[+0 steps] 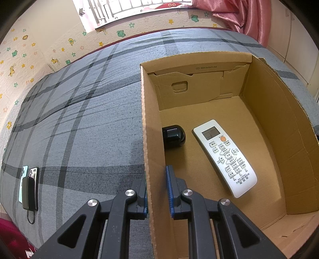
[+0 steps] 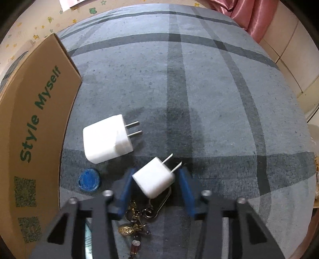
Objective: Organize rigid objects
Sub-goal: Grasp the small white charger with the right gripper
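Note:
An open cardboard box (image 1: 151,123) sits on the grey plaid bed. Inside lie a white remote control (image 1: 225,157) and a black rounded object (image 1: 173,135). My left gripper (image 1: 157,191) is shut on the box's left wall, one blue pad on each side. In the right wrist view the box (image 2: 33,129) stands at the left. My right gripper (image 2: 155,187) is open, and a small white plug charger (image 2: 154,180) lies between its blue fingers (image 2: 186,191). A larger white plug charger (image 2: 107,138) lies just beyond.
A blue round cap (image 2: 88,179) lies by the box. A keychain with rings and a gold charm (image 2: 137,219) lies under the right gripper. Phones and a black power bank (image 1: 29,185) lie at the bed's left. Wall and pink curtain (image 1: 249,16) stand behind.

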The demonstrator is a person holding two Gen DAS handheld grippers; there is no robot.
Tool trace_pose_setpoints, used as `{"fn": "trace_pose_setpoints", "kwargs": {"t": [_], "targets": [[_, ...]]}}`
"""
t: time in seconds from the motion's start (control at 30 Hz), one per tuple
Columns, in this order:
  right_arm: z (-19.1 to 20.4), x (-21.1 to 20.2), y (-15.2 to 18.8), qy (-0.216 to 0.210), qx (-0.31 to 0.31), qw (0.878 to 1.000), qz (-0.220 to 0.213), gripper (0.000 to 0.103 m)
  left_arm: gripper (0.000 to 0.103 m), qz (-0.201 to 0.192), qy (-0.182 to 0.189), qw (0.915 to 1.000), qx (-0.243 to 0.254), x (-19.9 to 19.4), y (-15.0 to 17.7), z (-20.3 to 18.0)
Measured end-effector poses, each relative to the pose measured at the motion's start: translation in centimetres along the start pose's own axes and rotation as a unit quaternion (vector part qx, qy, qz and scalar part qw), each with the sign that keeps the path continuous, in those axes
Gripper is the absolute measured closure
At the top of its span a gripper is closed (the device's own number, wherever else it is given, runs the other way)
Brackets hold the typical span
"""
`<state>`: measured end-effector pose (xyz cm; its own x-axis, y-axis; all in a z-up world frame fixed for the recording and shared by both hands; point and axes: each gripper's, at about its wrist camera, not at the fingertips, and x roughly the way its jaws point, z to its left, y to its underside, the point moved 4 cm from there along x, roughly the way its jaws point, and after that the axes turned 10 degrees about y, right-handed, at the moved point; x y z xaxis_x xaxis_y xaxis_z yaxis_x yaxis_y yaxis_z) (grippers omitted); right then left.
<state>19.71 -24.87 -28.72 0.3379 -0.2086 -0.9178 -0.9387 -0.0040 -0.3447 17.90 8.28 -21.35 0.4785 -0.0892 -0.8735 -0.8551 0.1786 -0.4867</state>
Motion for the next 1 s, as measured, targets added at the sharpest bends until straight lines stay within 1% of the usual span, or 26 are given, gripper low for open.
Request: {"fn": "trace_pose_setpoints", "kwargs": {"t": [0.3, 0.53, 1.0], "targets": [[0.7, -0.9, 0.5, 0.001, -0.005, 1.0, -0.003, 0.06, 0.087, -0.001, 0.002, 1.0, -0.001, 0.0, 0.0, 0.1], [0.7, -3.2, 0.0, 0.001, -0.005, 1.0, -0.013, 0.06, 0.088, -0.002, 0.002, 1.0, 0.0, 0.0, 0.0, 0.0], [1.6, -8.4, -1.8, -0.004, -0.018, 0.999, -0.047, 0.06, 0.088, -0.002, 0.008, 1.0, -0.004, -0.1, 0.0, 0.1]]}}
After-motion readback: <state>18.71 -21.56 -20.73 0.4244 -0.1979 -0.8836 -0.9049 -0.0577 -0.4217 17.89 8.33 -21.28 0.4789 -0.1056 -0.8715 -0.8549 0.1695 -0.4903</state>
